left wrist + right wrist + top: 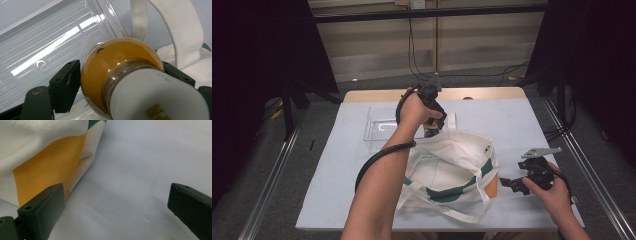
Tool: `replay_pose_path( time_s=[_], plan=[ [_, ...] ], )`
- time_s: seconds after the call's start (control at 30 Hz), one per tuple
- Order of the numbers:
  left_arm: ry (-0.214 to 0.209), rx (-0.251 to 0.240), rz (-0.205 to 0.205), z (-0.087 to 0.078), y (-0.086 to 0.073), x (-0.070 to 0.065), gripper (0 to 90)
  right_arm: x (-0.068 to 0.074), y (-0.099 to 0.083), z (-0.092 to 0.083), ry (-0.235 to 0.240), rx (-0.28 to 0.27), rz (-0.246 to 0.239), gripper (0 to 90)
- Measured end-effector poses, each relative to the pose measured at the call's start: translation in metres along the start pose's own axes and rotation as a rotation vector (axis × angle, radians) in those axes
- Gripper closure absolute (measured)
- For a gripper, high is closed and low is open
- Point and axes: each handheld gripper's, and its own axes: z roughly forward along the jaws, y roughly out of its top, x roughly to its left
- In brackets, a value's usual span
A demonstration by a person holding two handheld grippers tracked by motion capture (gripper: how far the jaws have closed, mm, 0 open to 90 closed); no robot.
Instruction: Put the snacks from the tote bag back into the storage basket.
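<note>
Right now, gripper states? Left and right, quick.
Left gripper: shut on the bulb, orange globe with a white base.
Right gripper: open, holding nothing, beside the bag.

The left forearm rises from the bottom centre of the high view, and the left hand holds the left gripper pointing downward near the frame's centre. Its jaws are clamped on a bulb. At the lower right, the right hand holds the right gripper pointing left, jaws spread wide with nothing between them.
</note>
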Motion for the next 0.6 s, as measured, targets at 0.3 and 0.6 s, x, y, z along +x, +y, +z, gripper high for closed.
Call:
replay_pose_path(
  time_s=[0.3,0.6],
  plan=[
    [-0.005,-0.014,0.007,-0.006,0.000,-0.001,22.0,0.000,-0.002,-0.002,-0.003,0.001,0.013,0.8],
    [-0.007,-0.023,-0.003,-0.015,-0.005,0.002,19.4,0.000,-0.002,-0.001,0.002,0.005,0.009,0.8]
  ],
)
